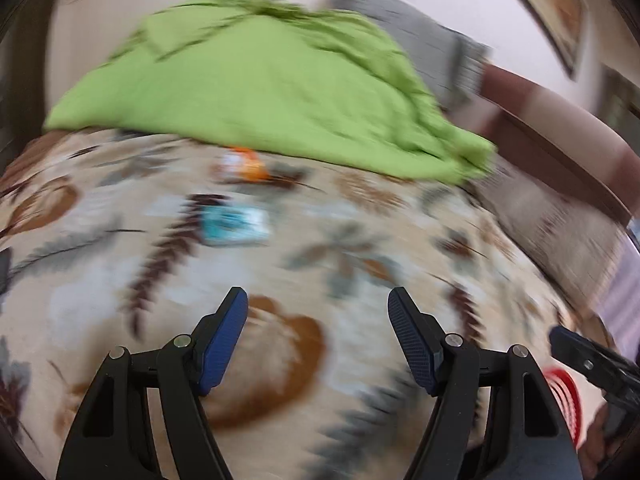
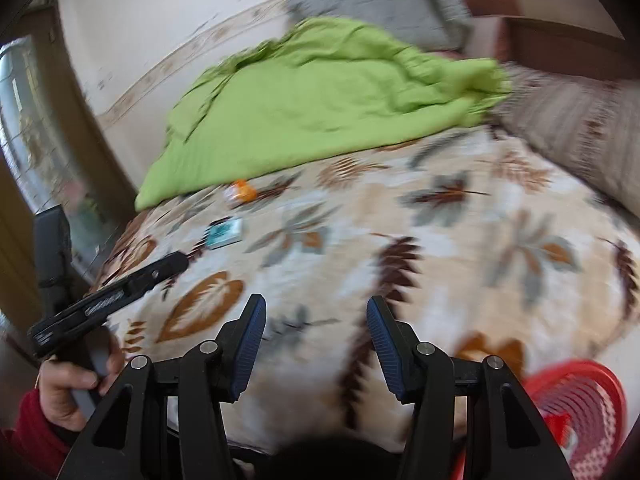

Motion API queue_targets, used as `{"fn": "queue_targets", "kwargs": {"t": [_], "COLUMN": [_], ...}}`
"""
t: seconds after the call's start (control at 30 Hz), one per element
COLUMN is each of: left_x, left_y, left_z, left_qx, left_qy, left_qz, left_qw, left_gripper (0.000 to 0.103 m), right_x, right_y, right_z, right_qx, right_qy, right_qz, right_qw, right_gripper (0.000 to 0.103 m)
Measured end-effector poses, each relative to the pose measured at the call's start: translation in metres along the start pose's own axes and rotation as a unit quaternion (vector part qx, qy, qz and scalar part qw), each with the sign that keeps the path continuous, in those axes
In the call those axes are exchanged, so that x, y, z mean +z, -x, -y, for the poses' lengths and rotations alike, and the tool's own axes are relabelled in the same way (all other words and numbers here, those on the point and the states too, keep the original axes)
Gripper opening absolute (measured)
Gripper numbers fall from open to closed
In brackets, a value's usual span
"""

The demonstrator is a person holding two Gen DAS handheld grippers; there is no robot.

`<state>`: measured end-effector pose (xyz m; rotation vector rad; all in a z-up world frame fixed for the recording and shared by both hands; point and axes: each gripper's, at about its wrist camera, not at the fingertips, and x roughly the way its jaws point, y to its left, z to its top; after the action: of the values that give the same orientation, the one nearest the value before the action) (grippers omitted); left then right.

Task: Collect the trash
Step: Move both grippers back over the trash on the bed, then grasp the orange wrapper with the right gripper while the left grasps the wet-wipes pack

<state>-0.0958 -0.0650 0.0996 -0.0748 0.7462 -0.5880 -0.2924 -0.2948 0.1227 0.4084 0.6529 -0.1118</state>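
Note:
A teal and white wrapper (image 1: pixel 234 226) (image 2: pixel 224 233) lies flat on the leaf-patterned bedspread (image 1: pixel 340 260) (image 2: pixel 440 240). Beyond it an orange and white wrapper (image 1: pixel 242 166) (image 2: pixel 239 192) rests at the edge of the green blanket (image 1: pixel 264 80) (image 2: pixel 320 92). My left gripper (image 1: pixel 318 300) hovers over the bedspread, open and empty, well short of both wrappers. My right gripper (image 2: pixel 316 306) also stands open with nothing between its fingers. A red slatted basket (image 1: pixel 564 400) (image 2: pixel 576 404) sits at the lower right. The left gripper's finger (image 2: pixel 152 276) shows at the left of the right wrist view, held by a hand in a red sleeve (image 2: pixel 76 392).
A grey pillow (image 1: pixel 420 32) (image 2: pixel 384 4) and a striped pillow (image 1: pixel 552 220) (image 2: pixel 580 120) lie near the brown headboard (image 1: pixel 560 120) (image 2: pixel 568 44). A wall with a patterned border runs behind the bed. The right gripper's finger (image 1: pixel 588 356) enters at the right edge of the left wrist view.

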Motion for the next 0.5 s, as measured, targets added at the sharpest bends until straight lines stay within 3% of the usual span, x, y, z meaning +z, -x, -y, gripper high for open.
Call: {"fn": "queue_targets", "kwargs": {"t": [0.2,0.33,0.43,0.5], "left_x": [0.029,0.031,0.033,0.033], "left_y": [-0.036,-0.070,-0.074,-0.072], "left_z": [-0.076,-0.107,-0.110,-0.111], "left_qx": [0.082,0.065,0.066,0.078], "left_qy": [0.051,0.096,0.096,0.091], "left_qz": [0.016,-0.023,-0.025,-0.019], "left_qw": [0.9952,0.9930,0.9928,0.9926], "left_gripper": [0.071,0.071,0.071,0.071], "right_x": [0.039,0.074,0.107,0.123], "right_y": [-0.077,-0.131,-0.181,-0.210], "right_z": [-0.049,-0.079,-0.100,-0.112], "right_qx": [0.038,0.045,0.048,0.050], "right_qy": [0.026,0.054,0.073,0.080], "right_qz": [-0.035,-0.041,-0.049,-0.049], "right_qw": [0.998,0.997,0.995,0.994], "right_gripper": [0.057,0.057,0.058,0.071]}}
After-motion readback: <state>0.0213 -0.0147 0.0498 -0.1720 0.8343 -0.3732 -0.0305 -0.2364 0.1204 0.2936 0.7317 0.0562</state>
